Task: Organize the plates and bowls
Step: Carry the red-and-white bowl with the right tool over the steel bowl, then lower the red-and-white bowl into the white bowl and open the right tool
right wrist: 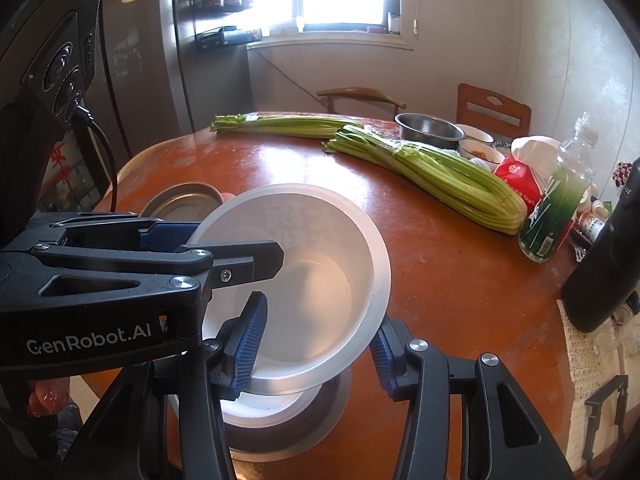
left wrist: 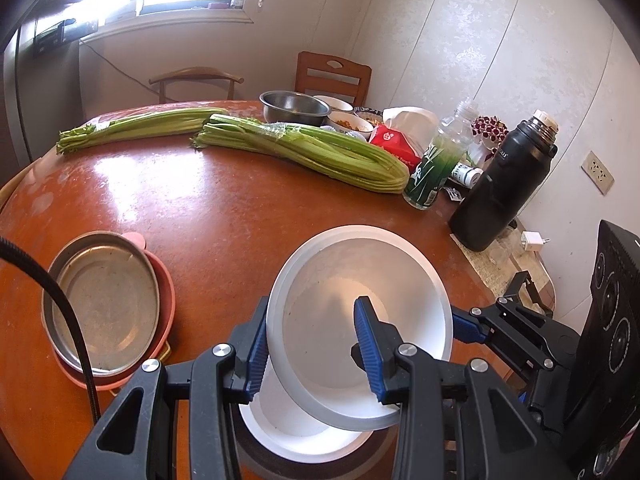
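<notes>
Left wrist view: the left gripper (left wrist: 312, 356), jaws drawn close, pinches the near-left rim of a tilted white bowl (left wrist: 360, 320), one blue pad outside the wall and one inside; the right gripper (left wrist: 464, 328) clamps the bowl's opposite rim. The bowl hangs over a second white bowl (left wrist: 296, 436), which sits in a grey metal dish (left wrist: 256, 464) at the near edge of the table (left wrist: 200, 208). A steel pan on a pink plate (left wrist: 112, 304) lies toward the near-left edge; celery (left wrist: 304, 152) lies across the far half. Right wrist view: the right gripper (right wrist: 316, 352) straddles the bowl's (right wrist: 304, 264) near rim, narrowly parted and pinching it, while the left gripper (right wrist: 224, 256) reaches in from the left. Nesting it cleanly would likely mean levelling the tilted bowl, centring it over the lower bowl (right wrist: 264, 408), lowering both hands together, and releasing only once seated.
</notes>
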Demonstrator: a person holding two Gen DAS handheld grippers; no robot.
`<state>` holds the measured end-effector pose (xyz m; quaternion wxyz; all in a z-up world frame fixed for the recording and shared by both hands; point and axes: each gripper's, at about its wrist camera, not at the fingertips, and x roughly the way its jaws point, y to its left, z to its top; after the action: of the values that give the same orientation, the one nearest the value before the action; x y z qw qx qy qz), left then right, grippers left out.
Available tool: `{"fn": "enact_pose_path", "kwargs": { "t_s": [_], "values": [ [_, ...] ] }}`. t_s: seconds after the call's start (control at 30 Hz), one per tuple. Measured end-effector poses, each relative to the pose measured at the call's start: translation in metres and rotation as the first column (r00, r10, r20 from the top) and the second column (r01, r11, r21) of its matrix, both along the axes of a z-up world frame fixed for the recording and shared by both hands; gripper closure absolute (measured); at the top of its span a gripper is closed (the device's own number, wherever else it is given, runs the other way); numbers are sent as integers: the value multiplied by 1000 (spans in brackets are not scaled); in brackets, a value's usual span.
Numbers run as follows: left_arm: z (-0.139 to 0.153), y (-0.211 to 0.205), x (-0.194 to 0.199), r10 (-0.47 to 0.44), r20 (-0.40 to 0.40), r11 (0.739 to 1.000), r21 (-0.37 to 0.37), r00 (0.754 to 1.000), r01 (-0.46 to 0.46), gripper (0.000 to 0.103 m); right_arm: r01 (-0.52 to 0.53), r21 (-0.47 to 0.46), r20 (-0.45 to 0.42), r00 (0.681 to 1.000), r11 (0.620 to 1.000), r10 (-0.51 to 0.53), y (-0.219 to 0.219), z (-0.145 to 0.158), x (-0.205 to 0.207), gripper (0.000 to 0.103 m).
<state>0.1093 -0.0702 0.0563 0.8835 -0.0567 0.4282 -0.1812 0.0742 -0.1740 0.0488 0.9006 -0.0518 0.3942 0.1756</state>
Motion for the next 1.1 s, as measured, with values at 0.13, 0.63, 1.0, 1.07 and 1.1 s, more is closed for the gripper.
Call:
{"fn": "enact_pose_path", "kwargs": {
  "t_s": [0.13,0.63,1.0,1.07,1.1],
  "values": [
    [-3,3,-8,3,-5,1000,2,1000,-3,63,-7,-8,3,1000,1000,7,4,-1,-8,52],
    [-12,5,-28,20,-14,1000,13,1000,-20,63,-25,-10,-6,1000,1000,25,8,-7,-25,52],
    [-24,9,-32,35,-34,999,22,999,-34,63,-41,-14,-25,999,999,41,13,-16,-29,52],
    [-26,9,-32,37,-37,999,21,999,-36,63,-42,-12,-29,999,999,42,13,-18,-28,52],
    [-27,9,-32,37,-41,999,21,999,-36,63,-43,-12,-32,999,999,42,13,-18,-28,52]
  ]
}}
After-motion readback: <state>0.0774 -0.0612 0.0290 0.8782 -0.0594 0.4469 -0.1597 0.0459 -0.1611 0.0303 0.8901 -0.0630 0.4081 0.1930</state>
